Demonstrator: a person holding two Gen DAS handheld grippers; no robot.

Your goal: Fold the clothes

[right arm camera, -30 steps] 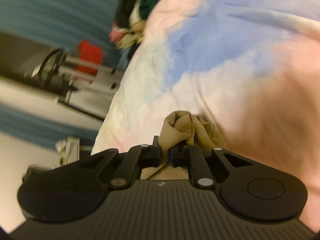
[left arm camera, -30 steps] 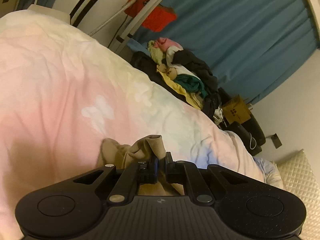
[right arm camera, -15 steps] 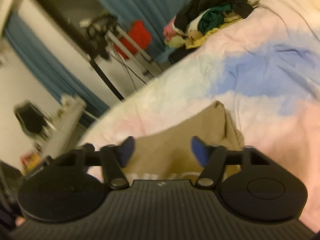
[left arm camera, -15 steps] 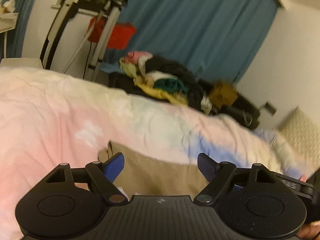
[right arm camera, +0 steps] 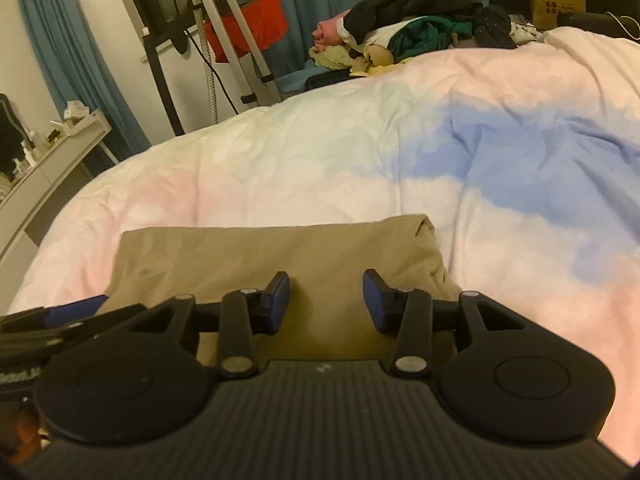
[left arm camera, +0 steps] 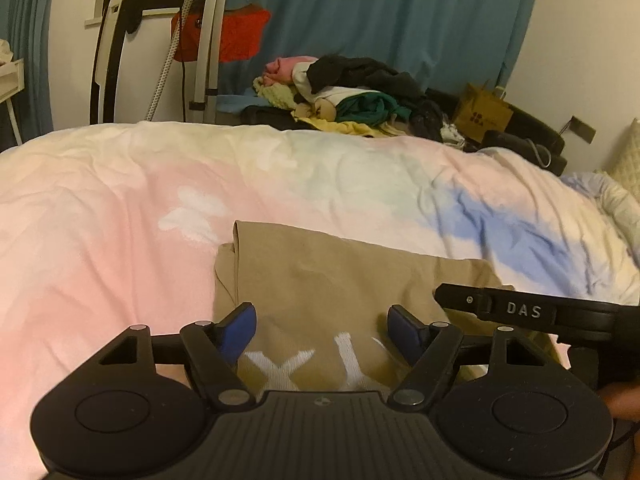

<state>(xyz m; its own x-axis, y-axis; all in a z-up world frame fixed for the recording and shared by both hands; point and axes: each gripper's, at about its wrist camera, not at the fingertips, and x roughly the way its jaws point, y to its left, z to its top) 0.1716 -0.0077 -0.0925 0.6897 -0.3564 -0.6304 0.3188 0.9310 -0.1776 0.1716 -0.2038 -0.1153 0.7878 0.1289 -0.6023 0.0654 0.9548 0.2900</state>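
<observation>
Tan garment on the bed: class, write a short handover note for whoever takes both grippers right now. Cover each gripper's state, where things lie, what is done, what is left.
Left gripper: open, holding nothing, hovering over the near edge of the tan garment, by its white lettering.
Right gripper: open, holding nothing, over the same garment's near edge.
The garment lies flat on the pastel duvet, folded at least once, with a doubled layer along its left edge.
A pile of unfolded clothes sits beyond the bed's far side.
Done: a fold on the tan garment.
Left: probably a further fold or tidying, then the pile.
</observation>
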